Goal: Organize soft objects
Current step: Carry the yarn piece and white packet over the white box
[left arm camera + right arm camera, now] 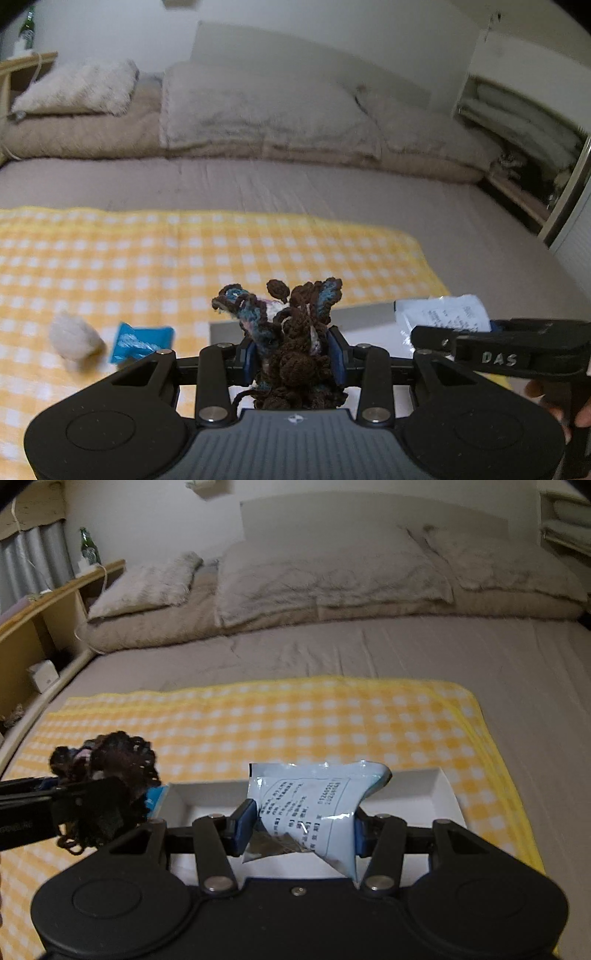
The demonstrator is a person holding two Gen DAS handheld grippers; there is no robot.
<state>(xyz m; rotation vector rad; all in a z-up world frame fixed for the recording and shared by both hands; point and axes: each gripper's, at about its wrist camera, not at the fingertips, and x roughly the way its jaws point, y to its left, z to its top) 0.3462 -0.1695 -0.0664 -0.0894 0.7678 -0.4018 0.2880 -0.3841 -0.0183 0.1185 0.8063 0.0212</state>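
Yarn tangle (291, 350) squashes softly in my left tongs (293, 356), pinched mid-bundle. My right tongs (303, 830) pinch the crinkly, slippery packet (314, 805) across its middle.

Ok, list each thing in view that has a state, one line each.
left gripper: shut on the crochet toy
crochet toy: held, off the bed
right gripper: shut on the pale packet
pale packet: held, crumpled, above the white tray
white tray: open, on the checked blanket
blue packet: lying on the checked blanket
white ball: resting on blanket
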